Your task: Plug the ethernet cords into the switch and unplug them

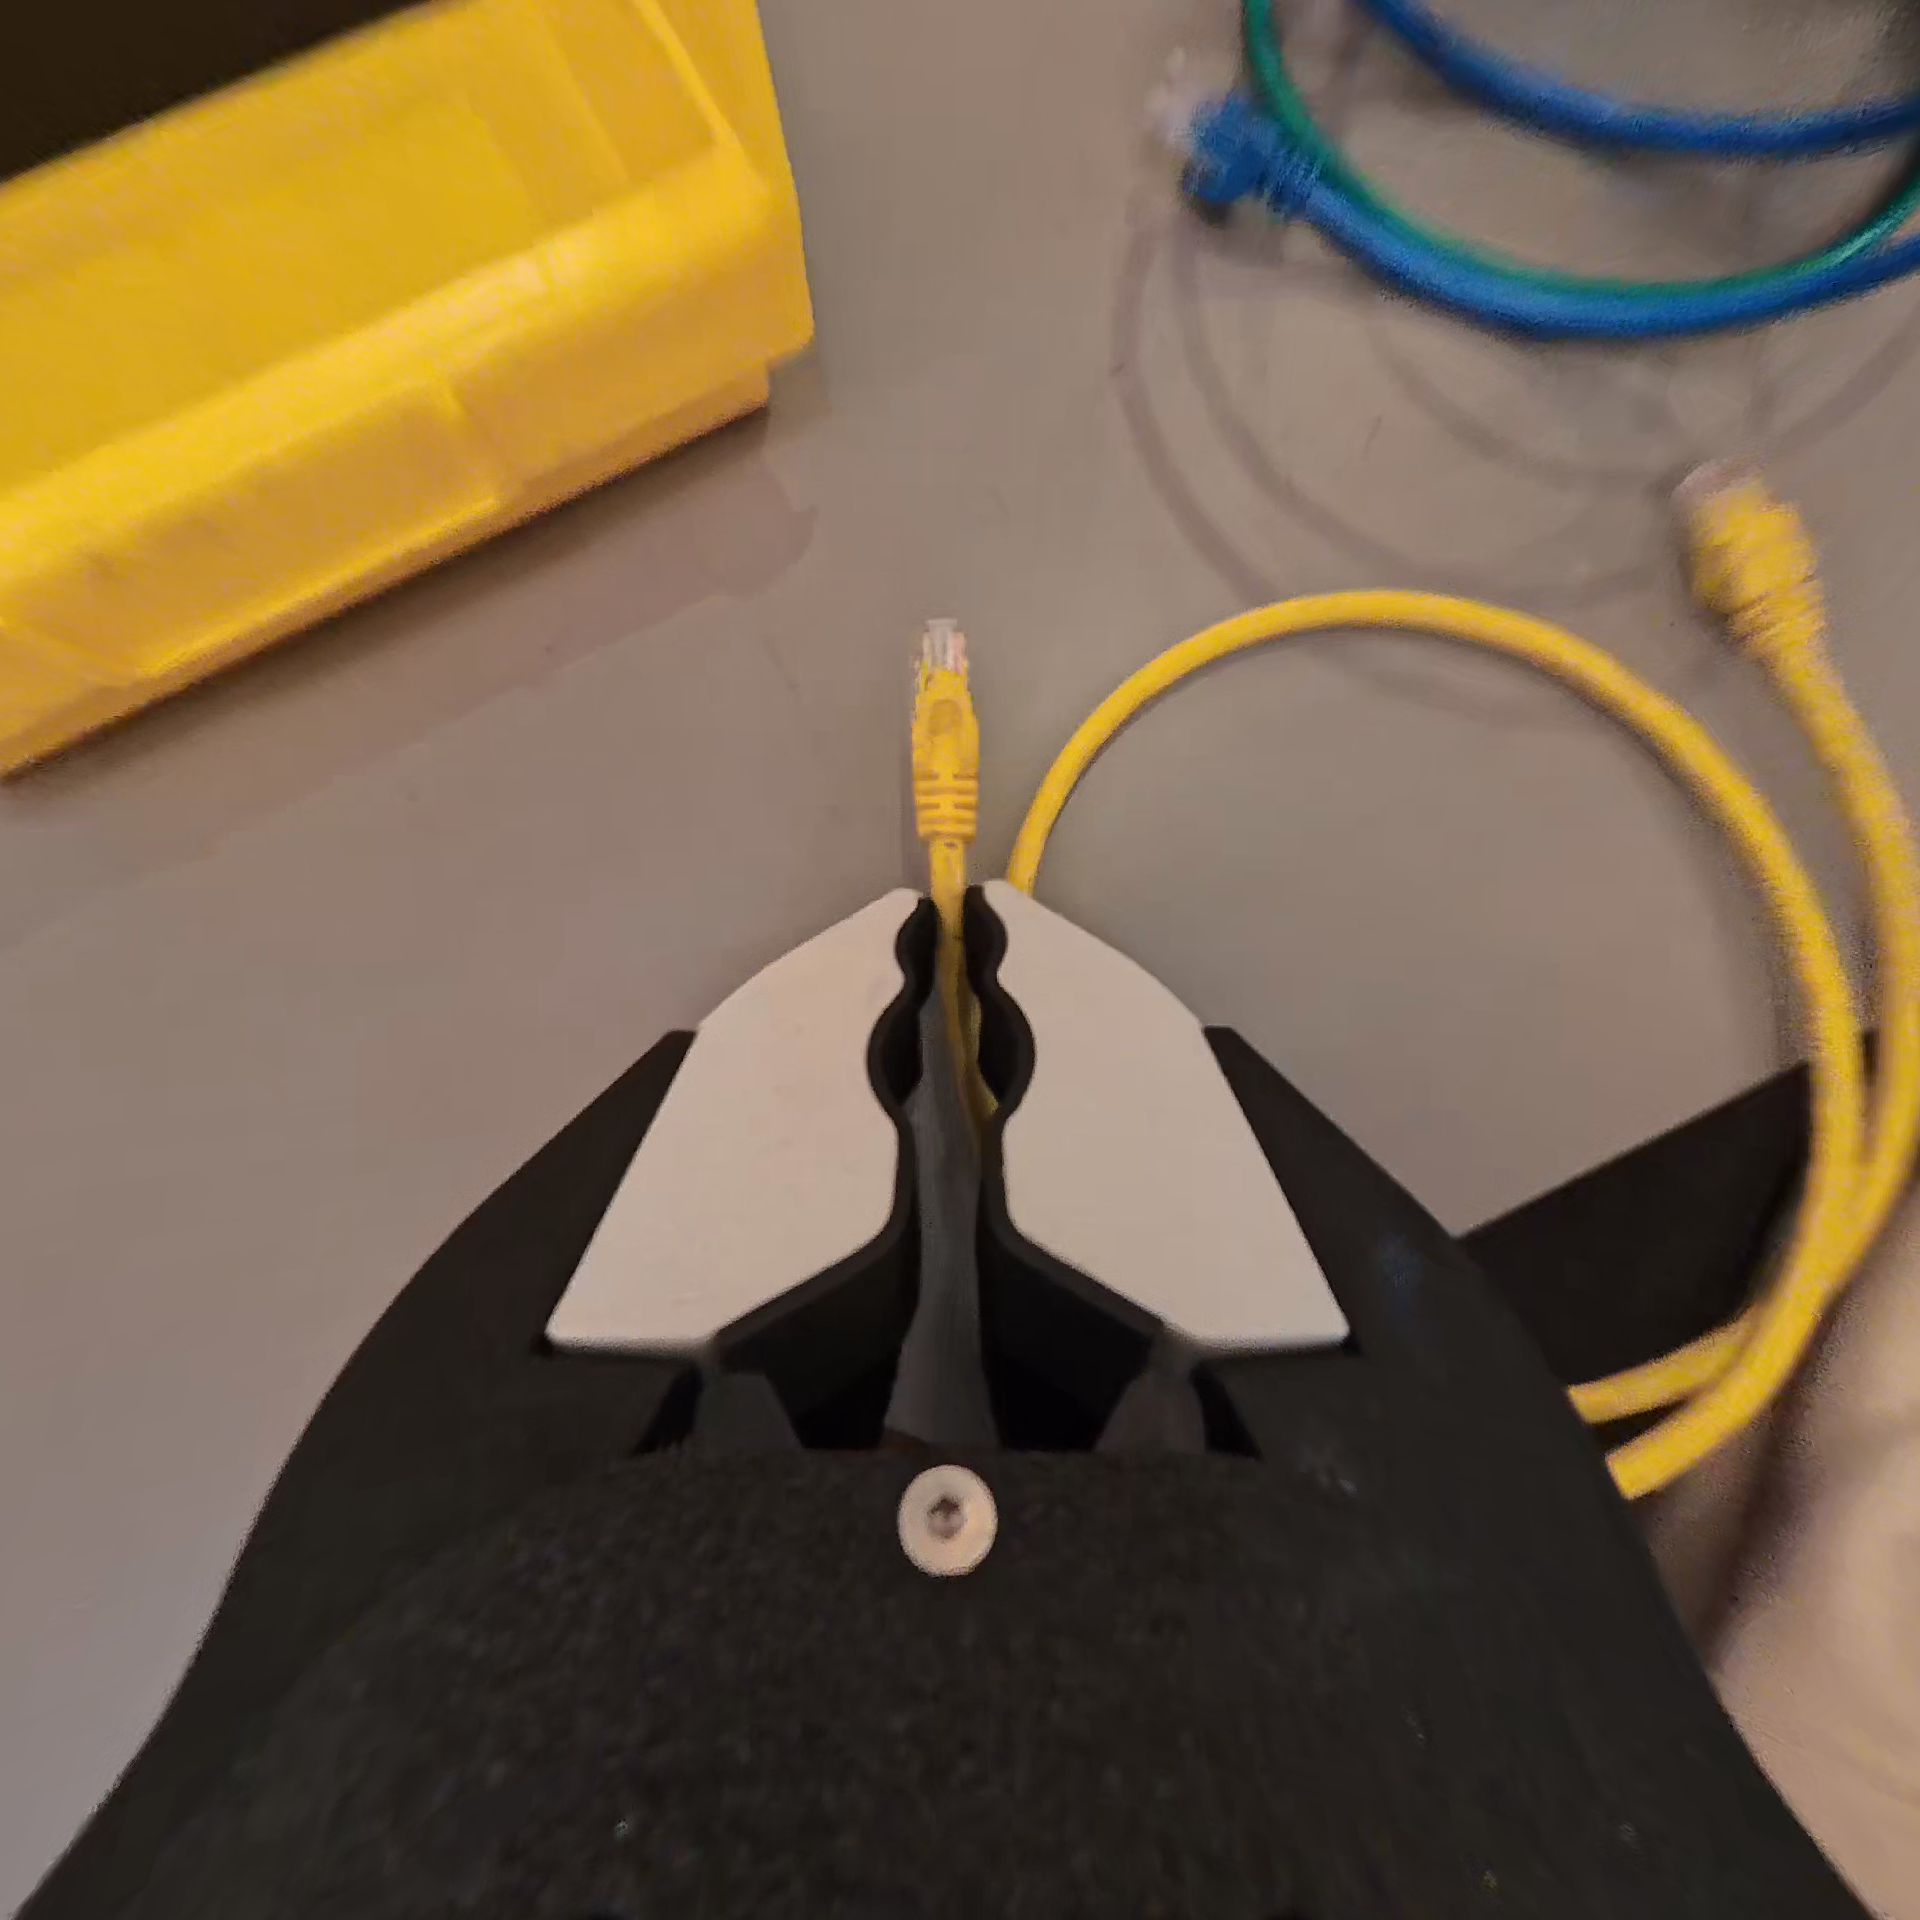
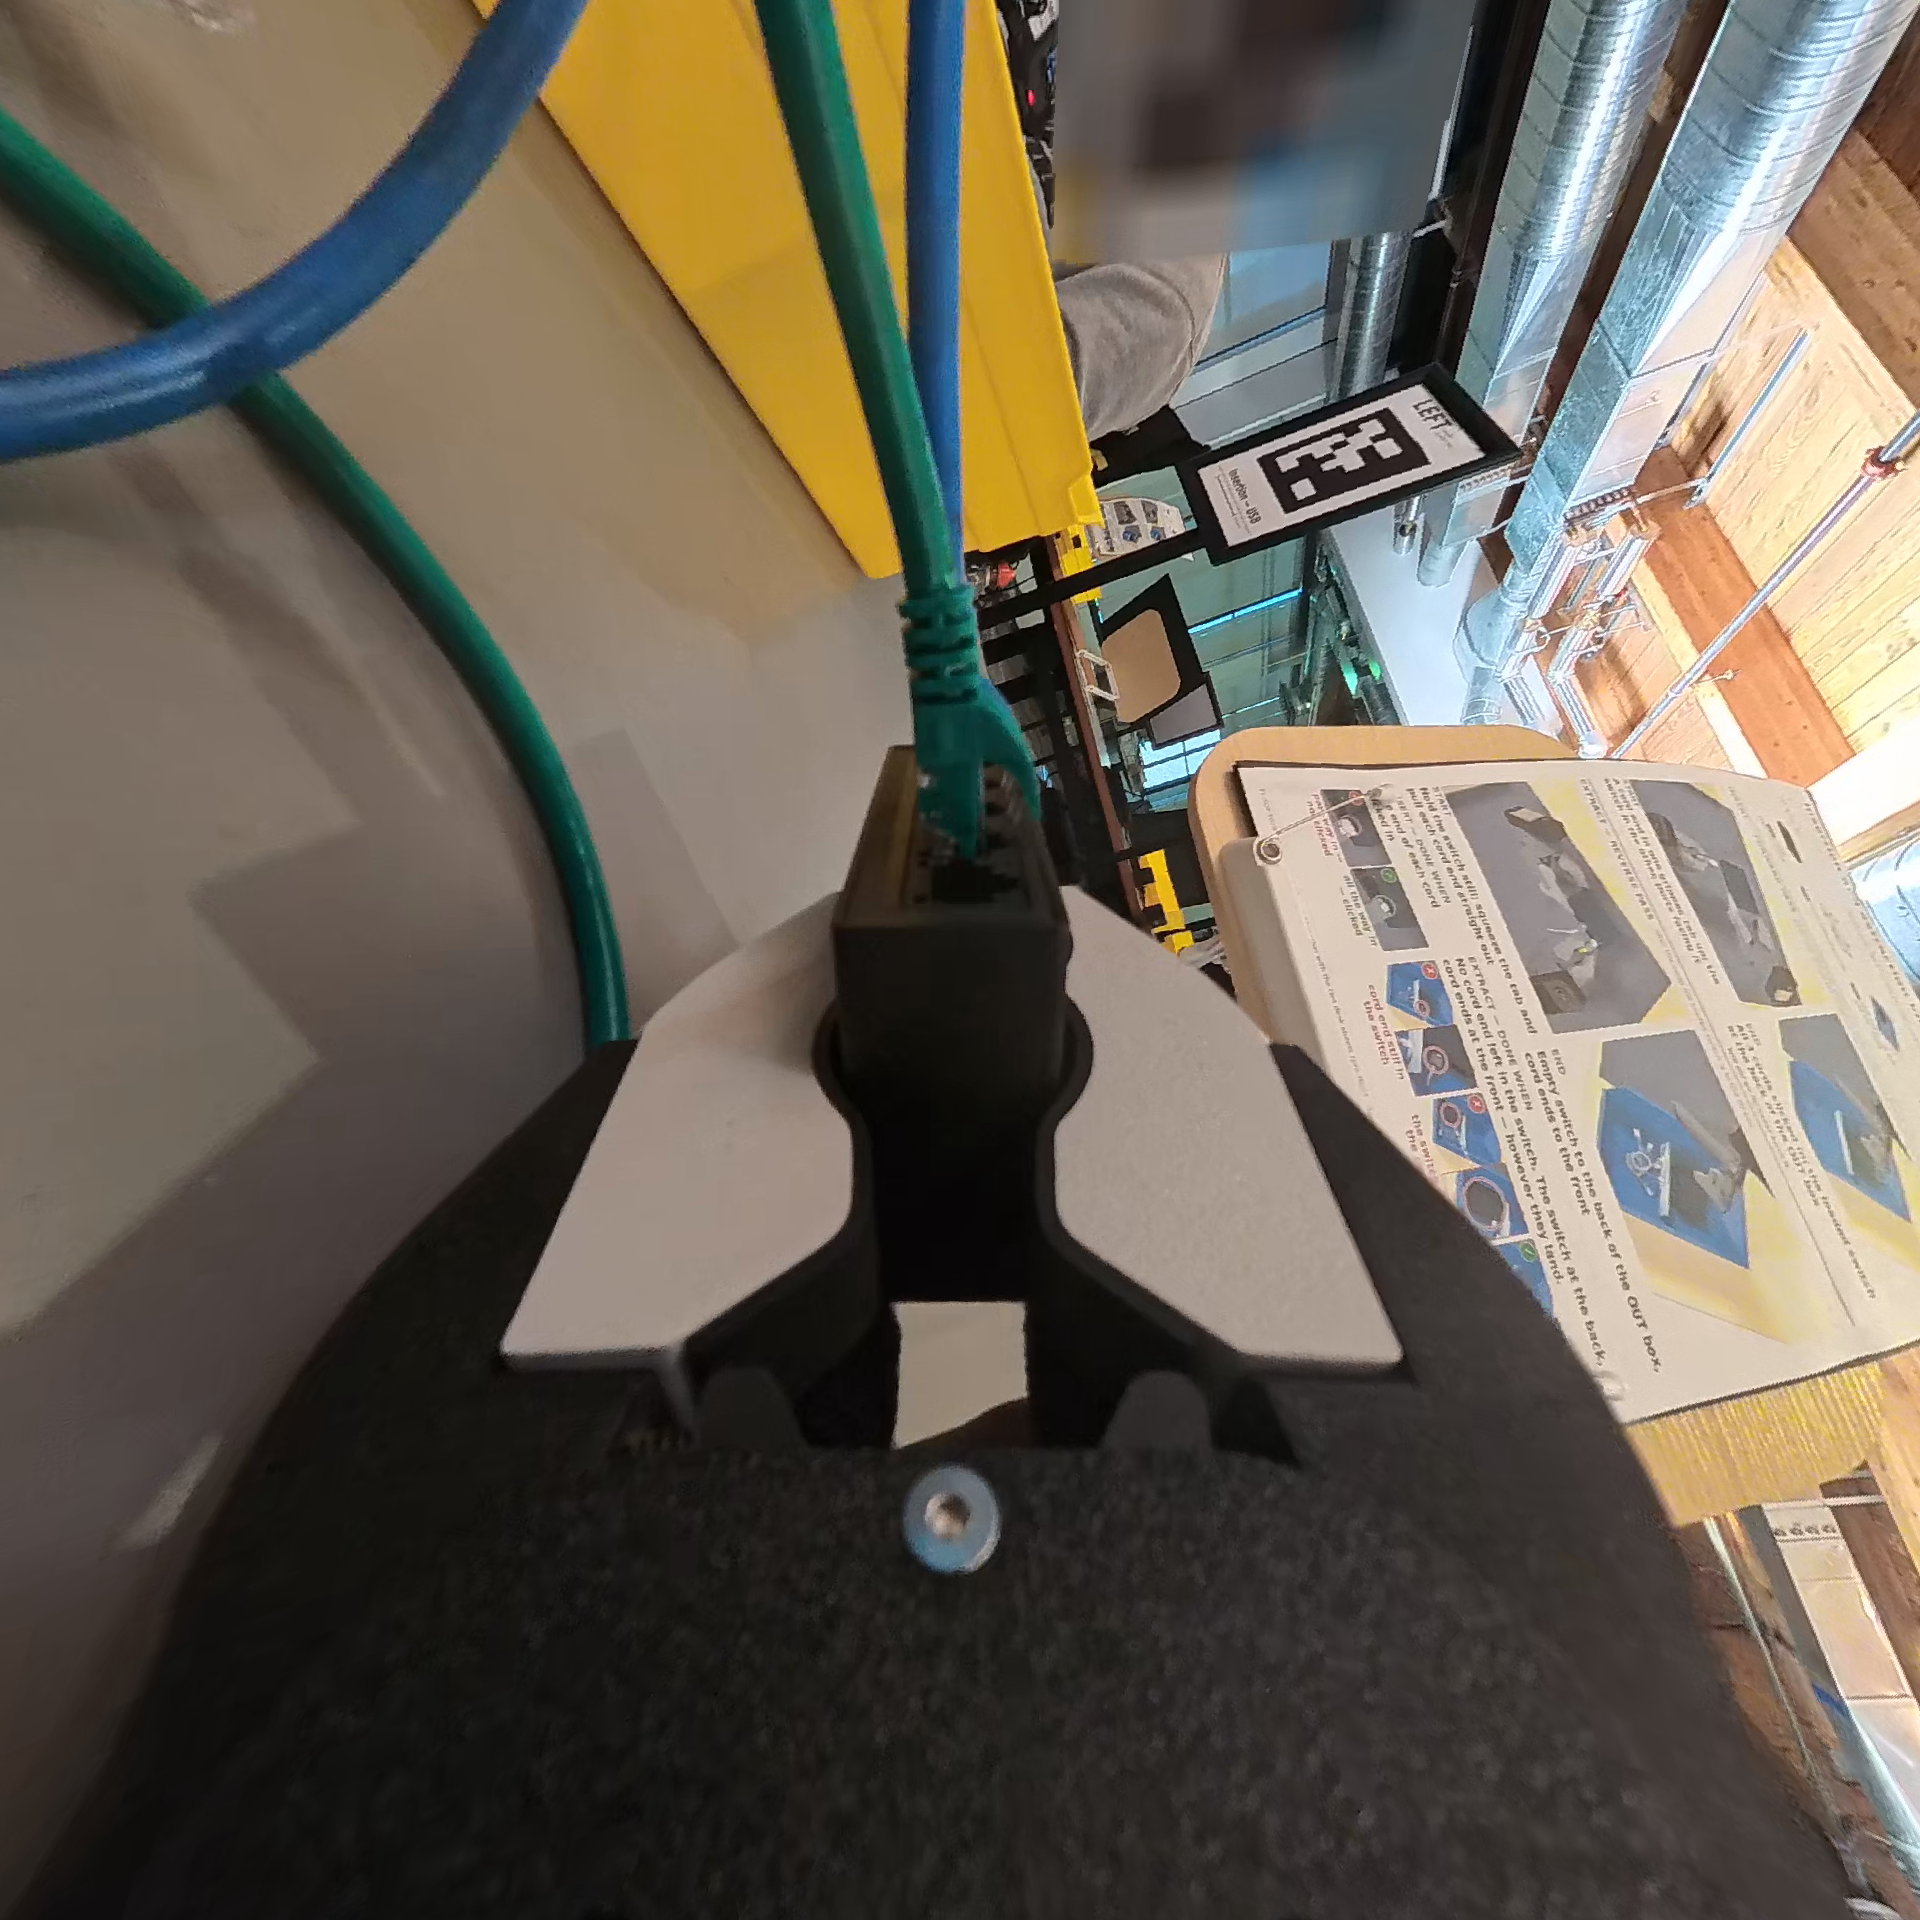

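My left gripper (image 1: 951, 894) is shut on a yellow ethernet cord (image 1: 1455, 634); its plug (image 1: 943, 743) sticks out past the fingertips above the grey table. The cord loops to the right, and its other plug (image 1: 1751, 556) lies at the right. My right gripper (image 2: 954, 914) is shut on the black switch (image 2: 951, 935), held tilted in the air. A green cord (image 2: 940, 665) is plugged into the switch's port face. A blue cord (image 2: 935, 260) runs beside it; its end is hidden behind the green plug. Blue (image 1: 1455, 281) and green (image 1: 1273, 94) cords lie at the upper right of the left wrist view.
A yellow plastic bin (image 1: 343, 343) stands on the grey table (image 1: 520, 935) at the left; it also shows in the right wrist view (image 2: 810, 312). A printed instruction sheet (image 2: 1558, 1039) on a stand is at the right. A black-and-white marker card (image 2: 1340, 468) stands beyond.
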Tool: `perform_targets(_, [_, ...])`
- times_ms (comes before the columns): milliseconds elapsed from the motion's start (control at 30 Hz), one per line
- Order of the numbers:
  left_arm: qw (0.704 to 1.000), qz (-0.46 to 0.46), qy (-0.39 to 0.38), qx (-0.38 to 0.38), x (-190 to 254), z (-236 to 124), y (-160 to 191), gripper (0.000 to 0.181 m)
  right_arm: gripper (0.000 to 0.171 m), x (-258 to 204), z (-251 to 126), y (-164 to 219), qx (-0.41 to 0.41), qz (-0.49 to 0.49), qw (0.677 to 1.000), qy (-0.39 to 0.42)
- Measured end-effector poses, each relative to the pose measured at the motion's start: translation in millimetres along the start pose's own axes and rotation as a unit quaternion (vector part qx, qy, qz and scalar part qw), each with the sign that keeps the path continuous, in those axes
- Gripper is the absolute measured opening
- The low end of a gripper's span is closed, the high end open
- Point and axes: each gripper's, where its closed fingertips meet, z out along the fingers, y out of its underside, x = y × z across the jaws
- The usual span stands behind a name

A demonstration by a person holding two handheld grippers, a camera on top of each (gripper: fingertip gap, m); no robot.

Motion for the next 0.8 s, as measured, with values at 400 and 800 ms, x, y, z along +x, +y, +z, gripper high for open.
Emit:
perform_targets(400, [0.977, 0.210, 0.002, 0.015, 13, -79, -186, 0.005, 0.030, 11, -4, -7, 0.018, -0.023, 0.999, 0.041])
perform_targets(800, [0.940, 0.285, 0.105, -0.155, 58, 88, -225, 0.006, 0.030, 20, -11, -15, 0.039, -0.021, 0.996, 0.071])
